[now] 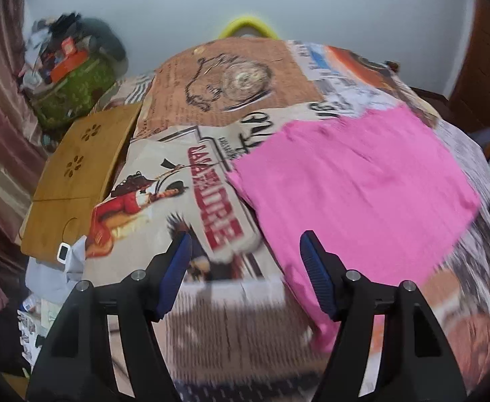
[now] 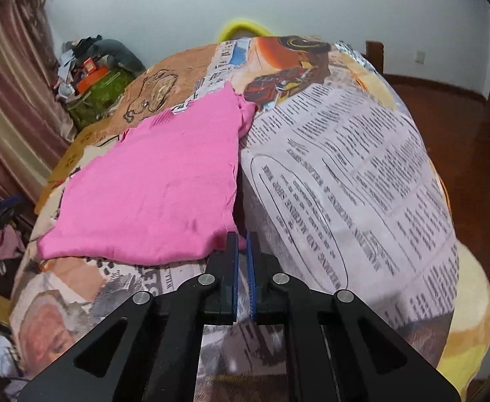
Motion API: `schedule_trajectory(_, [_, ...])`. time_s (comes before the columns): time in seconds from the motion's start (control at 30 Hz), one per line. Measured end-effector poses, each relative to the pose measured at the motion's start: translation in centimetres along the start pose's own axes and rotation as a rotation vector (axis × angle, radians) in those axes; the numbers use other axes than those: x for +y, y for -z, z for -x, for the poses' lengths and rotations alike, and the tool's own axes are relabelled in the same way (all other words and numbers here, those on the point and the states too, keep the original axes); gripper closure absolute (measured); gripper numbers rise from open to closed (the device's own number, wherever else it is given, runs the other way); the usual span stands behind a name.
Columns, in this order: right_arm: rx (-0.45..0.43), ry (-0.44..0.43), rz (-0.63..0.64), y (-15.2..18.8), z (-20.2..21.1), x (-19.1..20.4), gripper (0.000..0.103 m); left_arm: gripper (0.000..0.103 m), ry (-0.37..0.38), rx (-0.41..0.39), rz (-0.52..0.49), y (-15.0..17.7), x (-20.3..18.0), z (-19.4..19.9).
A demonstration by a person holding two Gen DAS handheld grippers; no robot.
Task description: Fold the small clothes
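Two claws: left claw [image 1: 245, 248] spread above one pink garment [image 1: 355, 181] on the bed [image 1: 211, 318]; right claw [image 2: 241, 244] pinches its corner, fingertips hiding the grip.

The printed bedspread [image 2: 362, 174] carries newspaper-style text, seen upside down. Inside an oval outline on it, one line reads "WELDING AND MACHINE SHOP", with what seems to be "MARINE" nearby. Large red block letters [image 1: 216, 197] stand on the same bedspread, too blurred to read; the surrounding small print cannot be made out.
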State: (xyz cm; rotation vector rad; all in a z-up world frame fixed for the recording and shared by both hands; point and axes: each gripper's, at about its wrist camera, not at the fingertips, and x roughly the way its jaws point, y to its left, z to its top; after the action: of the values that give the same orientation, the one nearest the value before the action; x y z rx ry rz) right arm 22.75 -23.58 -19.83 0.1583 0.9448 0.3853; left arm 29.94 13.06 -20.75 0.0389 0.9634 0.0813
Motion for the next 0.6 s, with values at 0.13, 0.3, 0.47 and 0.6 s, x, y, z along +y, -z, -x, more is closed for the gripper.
schedule_trajectory(0.13, [-0.003, -0.021, -0.007, 0.7, 0.0, 0.7, 0.075, 0.036, 0.024, 0.052, 0.062, -2.4, 1.3, -4.5])
schedule_trajectory(0.3, [0.009, -0.041, -0.023, 0.8, -0.8, 1.4, 0.061, 0.036, 0.08, 0.114, 0.128, -4.6, 2.2, -9.5])
schedule_trajectory(0.47, [0.045, -0.069, -0.042, 0.4, -2.5, 1.8, 0.061, 0.036, 0.122, 0.203, 0.198, -5.4, 2.5, -13.7])
schedule_trajectory(0.6, [0.052, -0.081, -0.056, -0.2, -3.9, 1.9, 0.061, 0.066, 0.184, 0.18, 0.204, -5.8, 1.8, -14.4])
